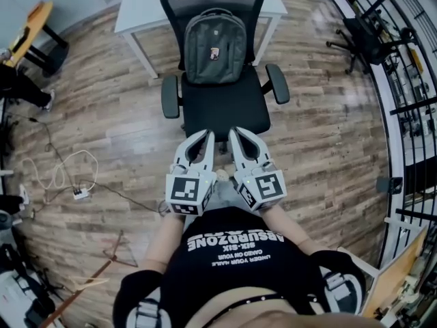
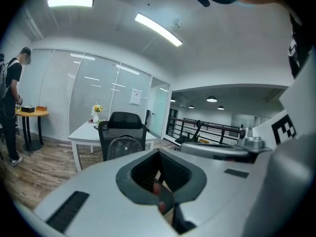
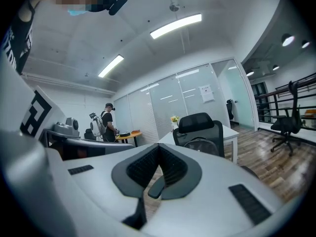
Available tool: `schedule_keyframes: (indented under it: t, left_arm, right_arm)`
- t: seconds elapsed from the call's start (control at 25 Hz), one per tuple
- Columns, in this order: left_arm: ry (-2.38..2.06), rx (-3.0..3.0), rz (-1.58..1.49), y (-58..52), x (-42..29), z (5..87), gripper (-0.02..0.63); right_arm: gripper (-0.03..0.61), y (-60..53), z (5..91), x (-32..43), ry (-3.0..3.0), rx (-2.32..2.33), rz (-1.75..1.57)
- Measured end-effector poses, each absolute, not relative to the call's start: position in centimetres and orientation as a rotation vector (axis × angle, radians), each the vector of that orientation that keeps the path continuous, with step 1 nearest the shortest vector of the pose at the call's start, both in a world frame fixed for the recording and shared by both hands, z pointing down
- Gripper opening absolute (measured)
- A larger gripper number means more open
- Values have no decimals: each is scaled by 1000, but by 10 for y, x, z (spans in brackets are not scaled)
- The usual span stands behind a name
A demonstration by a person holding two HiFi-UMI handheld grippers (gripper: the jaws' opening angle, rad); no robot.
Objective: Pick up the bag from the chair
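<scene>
Wood-plank floor [image 1: 130, 125] fills the room, bare on both sides of the chair. Loose cables [image 1: 60, 168] and a power strip [image 1: 80, 194] lie well off to the left.

Nearest the person, the left hand-held gripper [image 1: 205, 138] and the right hand-held gripper [image 1: 235, 135] sit side by side, just apart. Each has its jaws pressed together with nothing between them. Their tips point at the front edge of the black office chair [image 1: 225, 111]. In the head view they overlap that edge, but both gripper views show the chair apart from them, further ahead.

The front of the seat is bare and an armrest stands at each side. At the back of the seat the bag [image 1: 214, 46] stands upright against the backrest. It is a grey backpack with a rounded top, a front pocket and a small pale patch in its middle.

Behind the chair a white bench [image 1: 135, 14] runs close to the backrest. A vase of flowers [image 2: 97, 113] stands on it. A dark railing [image 1: 403, 87] closes off the far right, with a second office chair [image 1: 360, 38] beside it.

The chair's base is hidden under the seat, and the bag's straps cannot be seen. In the left gripper view the gripper body cuts off the bag's lower part [image 2: 123, 146]. In the right gripper view the bag [image 3: 201, 144] shows only small and dim.
</scene>
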State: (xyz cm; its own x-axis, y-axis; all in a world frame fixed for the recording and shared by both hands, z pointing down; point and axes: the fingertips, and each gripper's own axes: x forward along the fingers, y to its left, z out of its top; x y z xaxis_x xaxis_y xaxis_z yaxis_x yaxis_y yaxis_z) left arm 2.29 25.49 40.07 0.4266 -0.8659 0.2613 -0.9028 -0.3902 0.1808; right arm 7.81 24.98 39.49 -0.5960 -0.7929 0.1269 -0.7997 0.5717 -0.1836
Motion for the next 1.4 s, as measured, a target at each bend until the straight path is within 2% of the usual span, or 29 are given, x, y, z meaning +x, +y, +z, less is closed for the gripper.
schedule_keyframes:
  t: [0.4,0.92,1.4]
  left_arm:
    - [-1551,2363,209,211,14,408,17]
    - [-1535,2318,235,88,-20,429,17]
    - [-1433,2344,279,10,-24,445,17]
  right_arm:
    - [14,208,400,72,-2783,1351,389]
    - [15,92,422,63,-2692,1282,384]
    - [15,9,440,44,-2640,1284,409]
